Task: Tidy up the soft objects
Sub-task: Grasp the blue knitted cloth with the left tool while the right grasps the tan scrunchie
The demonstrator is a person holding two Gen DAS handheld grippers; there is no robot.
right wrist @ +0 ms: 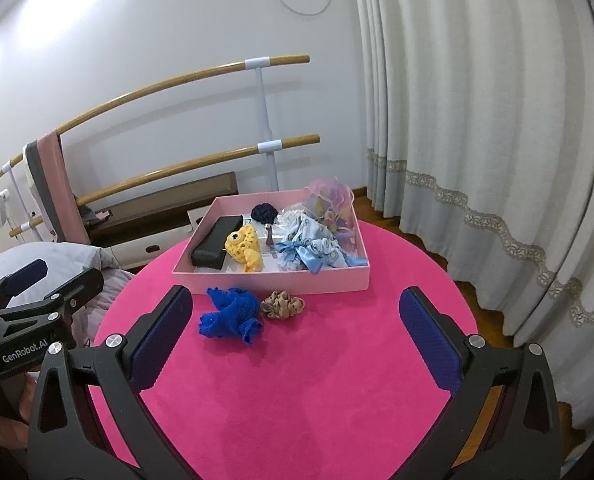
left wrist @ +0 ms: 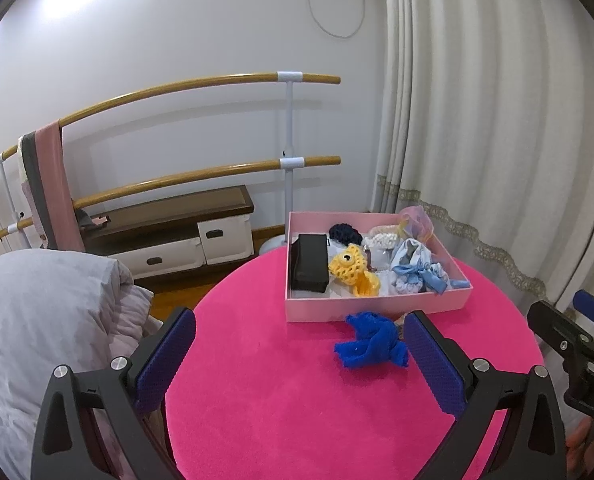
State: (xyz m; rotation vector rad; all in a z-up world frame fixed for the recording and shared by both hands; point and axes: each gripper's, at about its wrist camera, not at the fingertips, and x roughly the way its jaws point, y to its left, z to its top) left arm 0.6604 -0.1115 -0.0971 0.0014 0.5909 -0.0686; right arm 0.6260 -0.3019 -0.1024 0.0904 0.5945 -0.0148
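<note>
Round tabletop (right wrist: 297, 380) covered in bright pink fabric, seen from both wrist cameras. The only legible writing is "GenRobot.AI", printed in white on the black body of the left hand-held gripper (right wrist: 37, 280) where it enters the right wrist view from the left; a partial marking beginning "DA" appears on the right hand-held gripper (left wrist: 573, 316) at the edge of the left wrist view and cannot be read further. Both hand-held grippers hover above the near half of the tabletop with blue-padded fingers spread wide and nothing between them. A shallow pink box (right wrist: 281, 280) sits on the far half, its far corners close to the table's rim; it contains a black case (right wrist: 213, 250), a yellow crochet piece (right wrist: 245, 246), a dark blue scrunchie (right wrist: 264, 213), a light blue bow-tied fabric (right wrist: 313, 250) and a pastel organza piece (right wrist: 333, 200). Just in front of the box's near wall lie a blue knitted item (right wrist: 231, 316) and, touching it on the right, a beige scrunchie (right wrist: 282, 304). The near half and the right side of the tabletop are bare. A cream curtain (right wrist: 477, 120) hangs close behind the right rim; grey bedding (left wrist: 37, 320) lies beyond the left rim.
</note>
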